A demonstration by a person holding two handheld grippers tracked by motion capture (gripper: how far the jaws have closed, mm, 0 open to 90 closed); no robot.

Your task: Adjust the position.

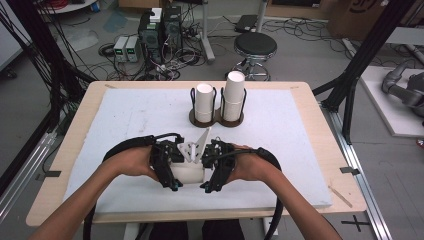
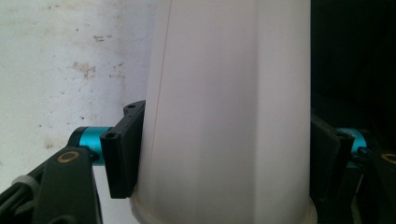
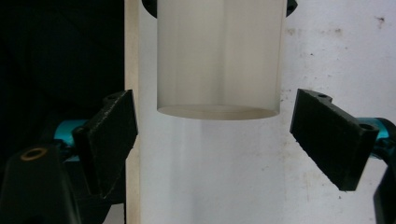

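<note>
A white paper cup (image 1: 189,172) lies on its side just above the white mat, between my two hands near the table's front. My left gripper (image 1: 172,174) is shut on it. In the left gripper view both black pads (image 2: 122,151) press the cup's wall (image 2: 229,107) close to its rolled rim. My right gripper (image 1: 209,175) faces the cup's other end and is open. In the right gripper view the cup (image 3: 219,56) hangs with its flat end just reaching in between the spread pads (image 3: 109,135), with a gap on each side.
At the back middle of the white mat (image 1: 300,150) a dark double holder (image 1: 216,120) carries two stacks of white cups (image 1: 204,102), the right stack (image 1: 234,95) taller. Beyond the table are a black stool (image 1: 255,47), computer boxes (image 1: 160,30) and floor cables.
</note>
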